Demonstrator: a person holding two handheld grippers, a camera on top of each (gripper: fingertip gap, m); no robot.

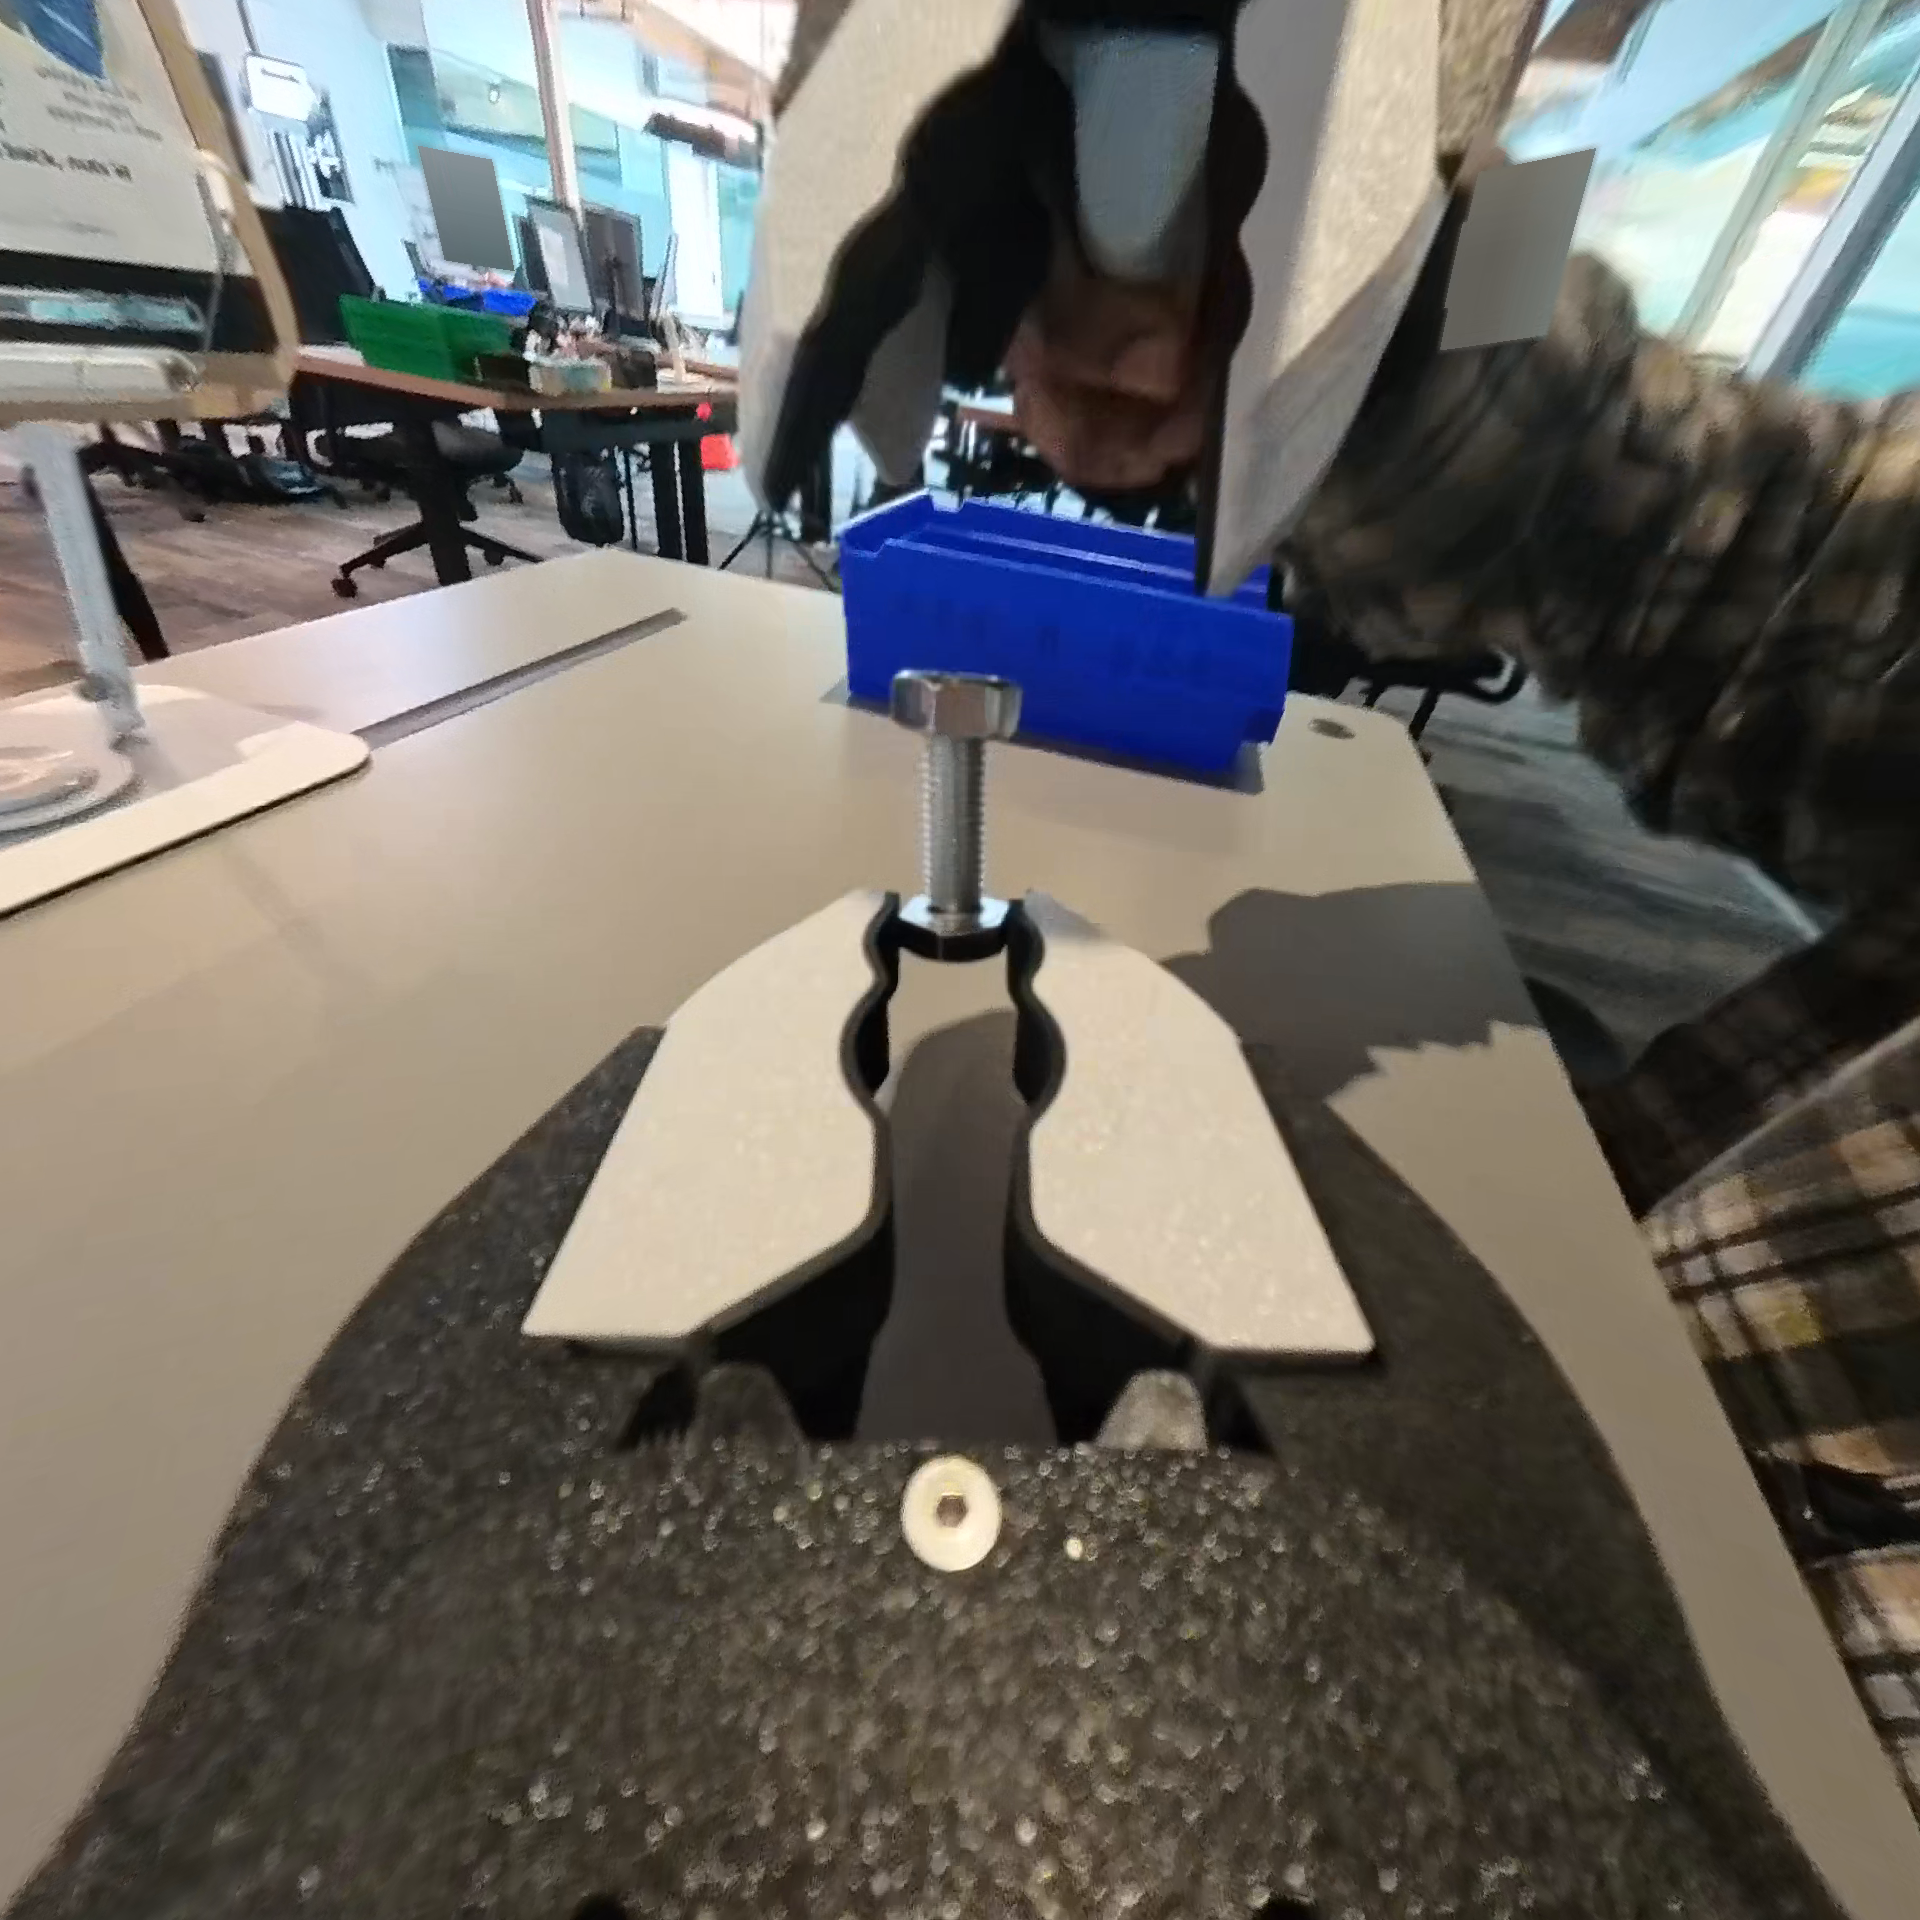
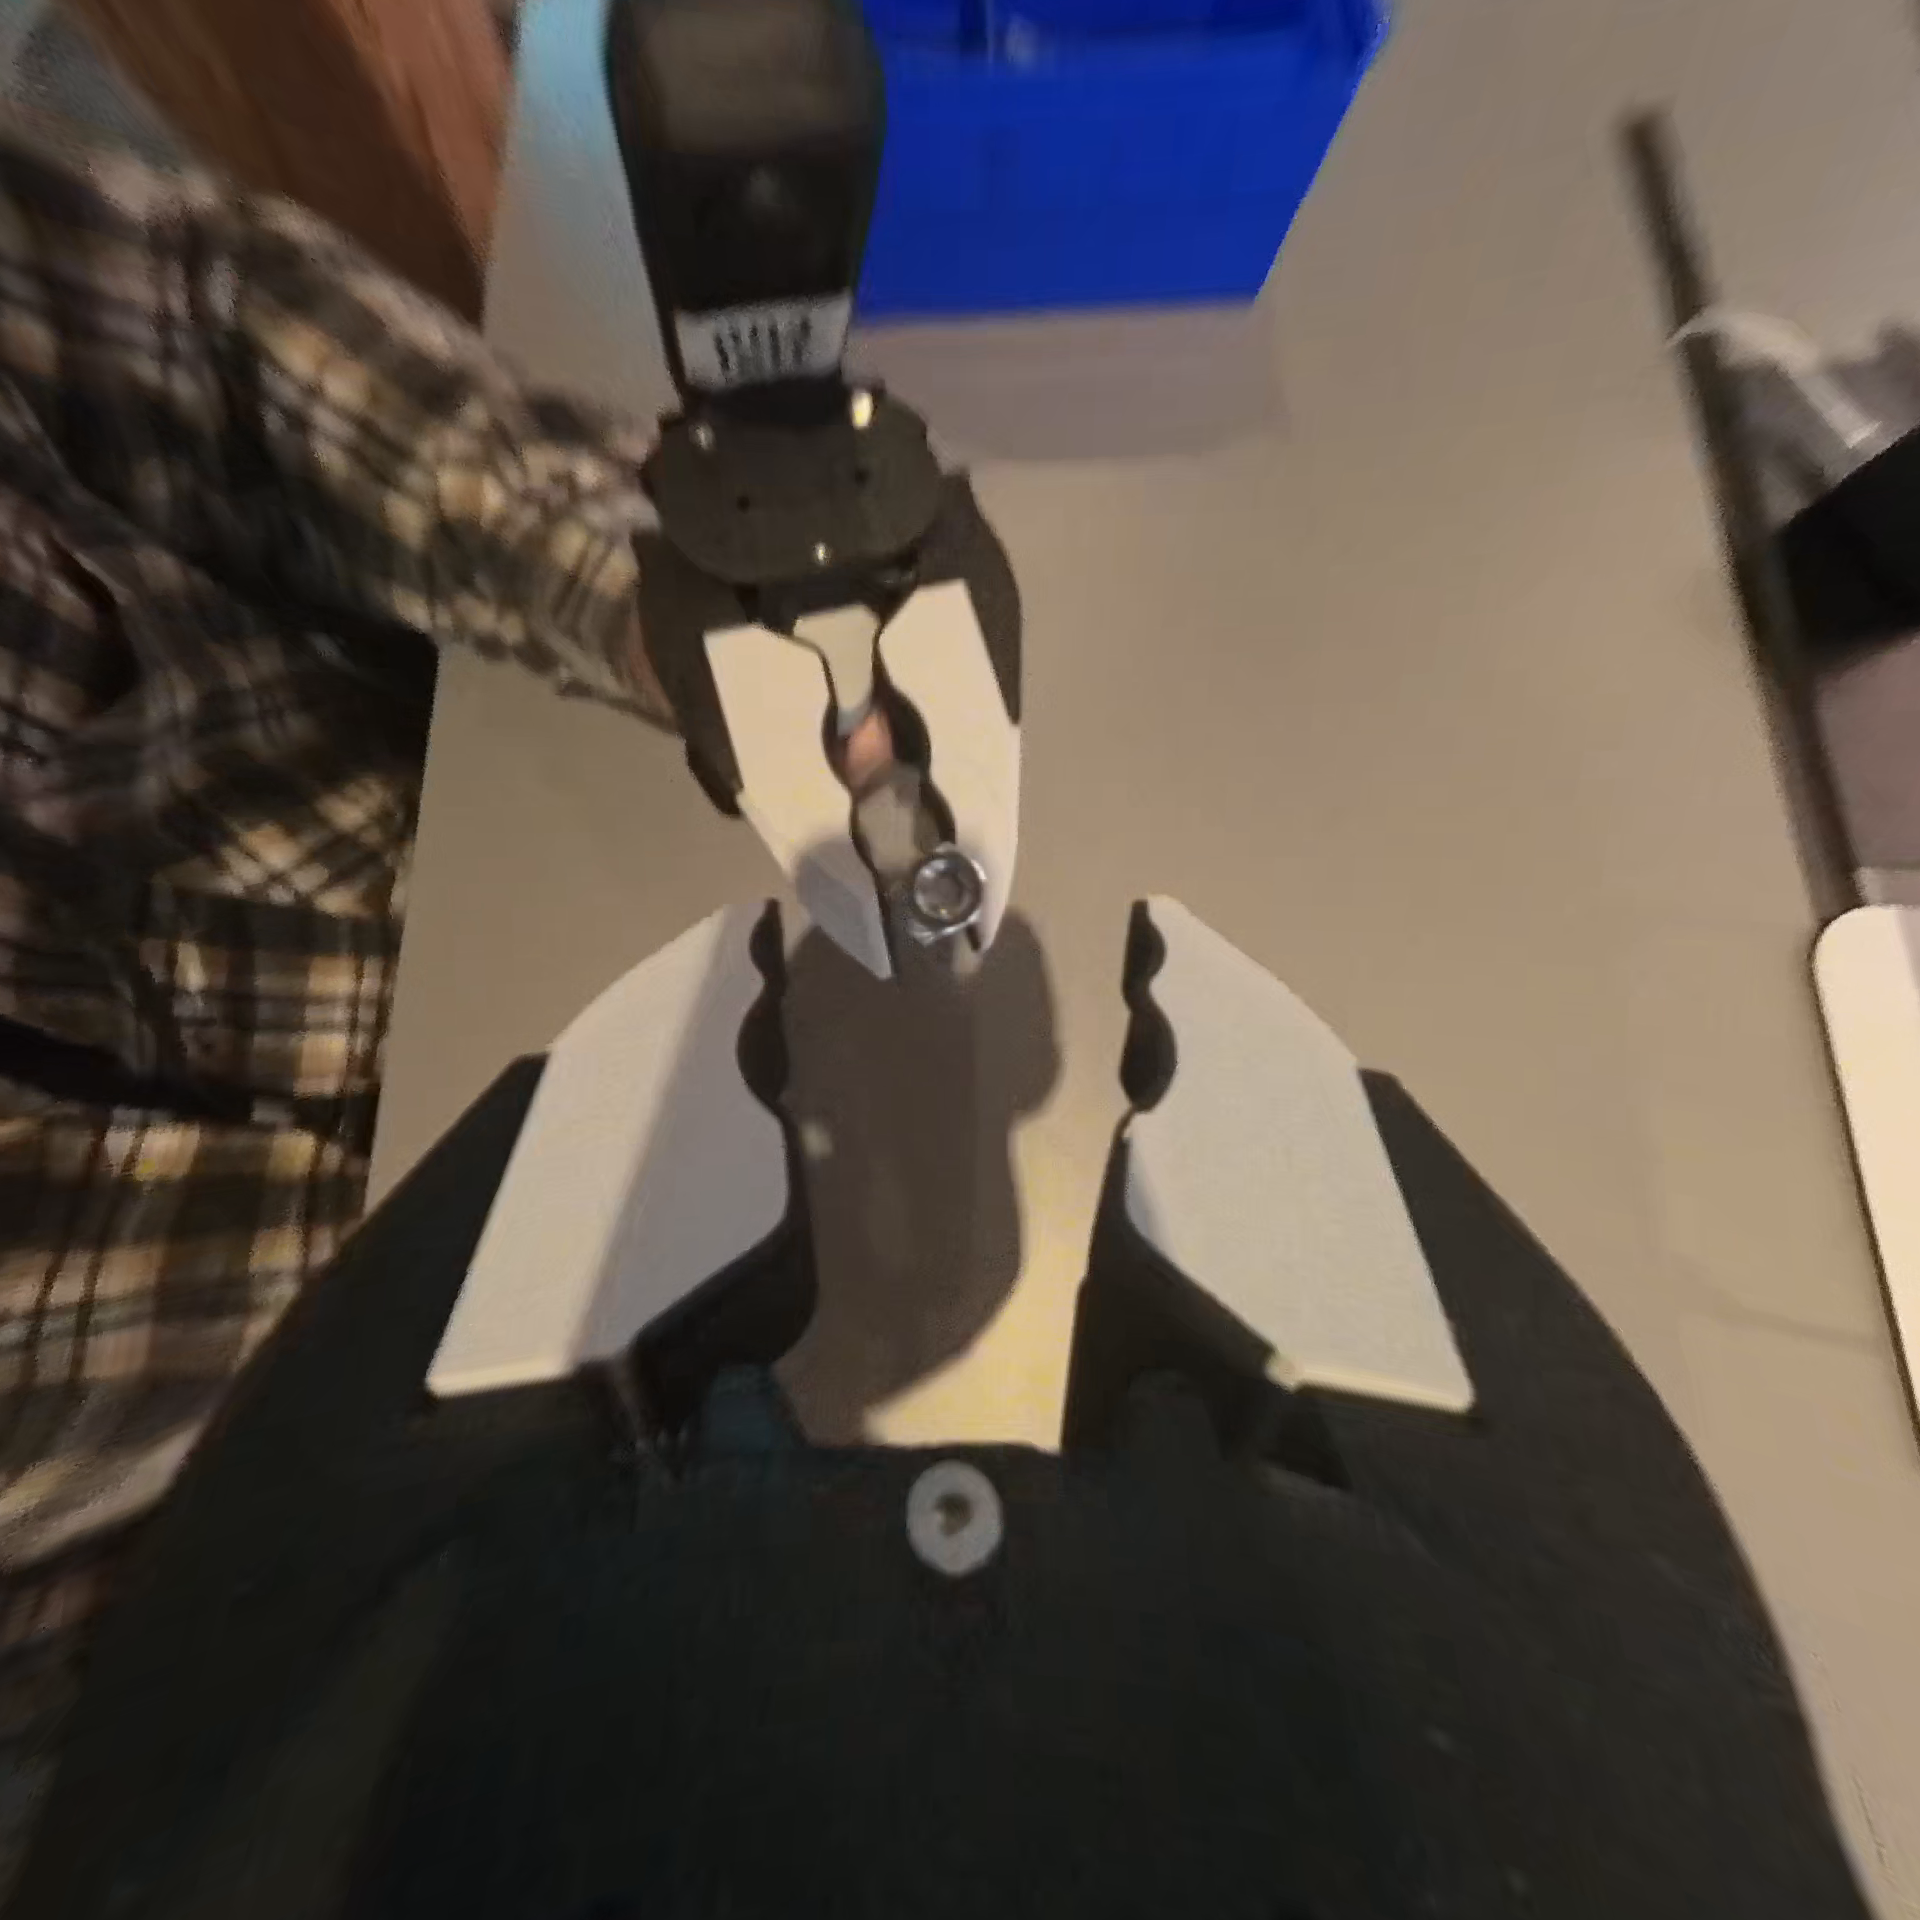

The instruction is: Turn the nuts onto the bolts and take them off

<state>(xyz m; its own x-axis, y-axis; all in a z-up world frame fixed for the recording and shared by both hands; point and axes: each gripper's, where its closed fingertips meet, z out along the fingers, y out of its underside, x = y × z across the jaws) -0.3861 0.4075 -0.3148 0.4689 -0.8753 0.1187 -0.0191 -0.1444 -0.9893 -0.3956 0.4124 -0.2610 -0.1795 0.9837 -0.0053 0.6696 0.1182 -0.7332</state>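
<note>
A silver bolt stands upright, hex head on top, just above the beige table. A hex nut sits on the low end of its thread. My left gripper is shut on that nut at the fingertips. My right gripper hangs open above the bolt head, pointing down and clear of it. In the right wrist view, my right gripper is open, its fingers spread either side of the bolt head. The left gripper's white fingers clamp just under the head.
A blue bin stands on the table behind the bolt and also shows in the right wrist view. A white board with an upright metal post lies at the left. A person's plaid sleeve is at the right table edge. The tips of one gripper are about 6 cm away from the tips of the other.
</note>
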